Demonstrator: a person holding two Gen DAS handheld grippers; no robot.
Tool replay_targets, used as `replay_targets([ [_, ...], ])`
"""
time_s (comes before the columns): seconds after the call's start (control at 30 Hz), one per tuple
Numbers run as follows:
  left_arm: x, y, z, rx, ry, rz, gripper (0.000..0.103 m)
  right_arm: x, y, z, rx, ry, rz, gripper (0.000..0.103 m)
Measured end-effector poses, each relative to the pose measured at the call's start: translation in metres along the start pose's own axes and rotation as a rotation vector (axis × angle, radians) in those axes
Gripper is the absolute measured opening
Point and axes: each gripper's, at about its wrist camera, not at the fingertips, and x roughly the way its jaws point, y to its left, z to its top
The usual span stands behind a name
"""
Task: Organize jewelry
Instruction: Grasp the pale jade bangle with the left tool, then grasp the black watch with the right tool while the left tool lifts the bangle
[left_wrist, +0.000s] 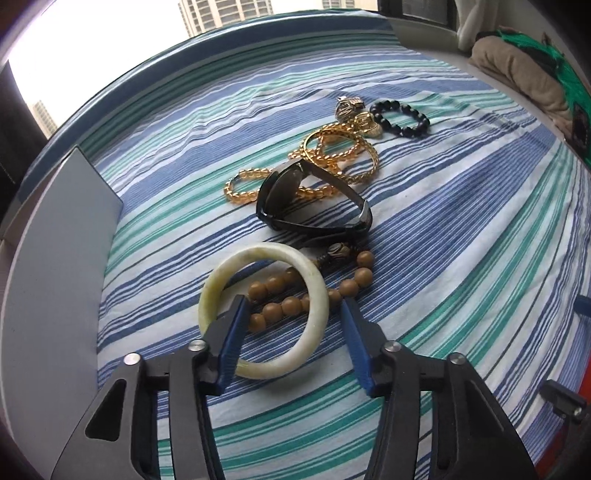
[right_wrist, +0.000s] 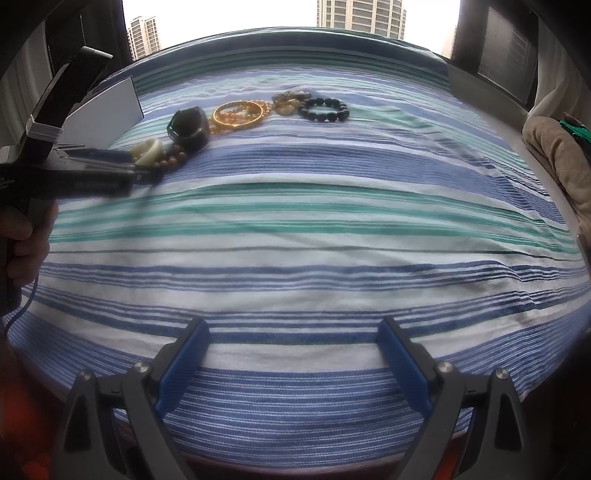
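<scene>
A pale jade bangle (left_wrist: 258, 251) lies flat on the striped bedsheet (left_wrist: 461, 240), partly over a brown wooden bead bracelet (left_wrist: 284, 305). My left gripper (left_wrist: 293, 301) reaches down over the bangle. Its left finger sits inside the ring and its right finger stands just outside the ring's right side, so the jaws straddle that wall with a gap showing. In the right wrist view the left gripper (right_wrist: 147, 171) meets the bangle (right_wrist: 147, 151) at far left. My right gripper (right_wrist: 293, 325) hangs open over bare sheet near the front edge, with nothing between its fingers.
Behind the bangle lie dark sunglasses (left_wrist: 295, 206), an amber bead strand (left_wrist: 243, 184), a gold bangle (left_wrist: 343, 155), small metal pieces (left_wrist: 351, 107) and a black bead bracelet (left_wrist: 400, 118). A grey box (left_wrist: 55, 258) stands at left. A beige pillow (left_wrist: 517, 77) lies at the far right.
</scene>
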Motion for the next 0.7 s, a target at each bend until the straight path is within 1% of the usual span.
replay_targets([
  [0.07, -0.004, 0.009, -0.001, -0.042, -0.001, -0.044, 0.011, -0.004, -0.002, 0.003, -0.004, 0.002, 0.056, 0.094],
  [0.1, -0.005, 0.015, -0.002, -0.085, 0.002, -0.074, 0.009, -0.008, -0.003, 0.005, -0.010, -0.006, 0.070, 0.094],
  [0.17, -0.007, 0.032, -0.007, -0.197, 0.003, -0.135, 0.009, -0.017, -0.004, 0.013, -0.022, -0.039, 0.082, 0.094],
  [0.2, -0.011, 0.042, -0.011, -0.254, -0.006, -0.164, 0.009, -0.021, -0.005, 0.021, -0.023, -0.059, 0.102, 0.094],
  [0.23, -0.017, 0.050, -0.017, -0.304, -0.019, -0.188, 0.009, -0.024, -0.009, 0.030, -0.013, -0.079, 0.137, 0.094],
  [0.3, -0.032, 0.066, -0.029, -0.387, -0.055, -0.227, 0.009, -0.029, -0.017, 0.055, 0.040, -0.115, 0.240, 0.093],
  [0.37, -0.048, 0.080, -0.043, -0.462, -0.085, -0.254, 0.009, -0.024, -0.021, 0.083, 0.102, -0.124, 0.340, 0.093],
  [0.4, -0.055, 0.086, -0.049, -0.491, -0.092, -0.261, 0.009, -0.017, -0.017, 0.099, 0.115, -0.110, 0.381, 0.087],
  [0.43, -0.062, 0.090, -0.056, -0.511, -0.098, -0.263, 0.009, -0.008, -0.012, 0.114, 0.117, -0.090, 0.414, 0.078],
  [0.47, -0.069, 0.094, -0.062, -0.524, -0.104, -0.261, 0.009, 0.004, -0.006, 0.130, 0.117, -0.061, 0.436, 0.061],
  [0.5, -0.077, 0.095, -0.068, -0.533, -0.111, -0.259, 0.009, 0.016, 0.002, 0.144, 0.117, -0.032, 0.450, 0.055],
  [0.53, -0.085, 0.096, -0.074, -0.539, -0.117, -0.258, 0.009, 0.030, 0.010, 0.157, 0.119, -0.005, 0.463, 0.054],
  [0.6, -0.099, 0.095, -0.084, -0.543, -0.134, -0.253, 0.009, 0.055, 0.025, 0.178, 0.132, 0.051, 0.471, 0.048],
  [0.63, -0.106, 0.094, -0.087, -0.542, -0.143, -0.249, 0.009, 0.067, 0.034, 0.185, 0.131, 0.075, 0.474, 0.048],
  [0.7, -0.118, 0.091, -0.094, -0.537, -0.162, -0.241, 0.009, 0.086, 0.053, 0.197, 0.090, 0.110, 0.423, 0.045],
])
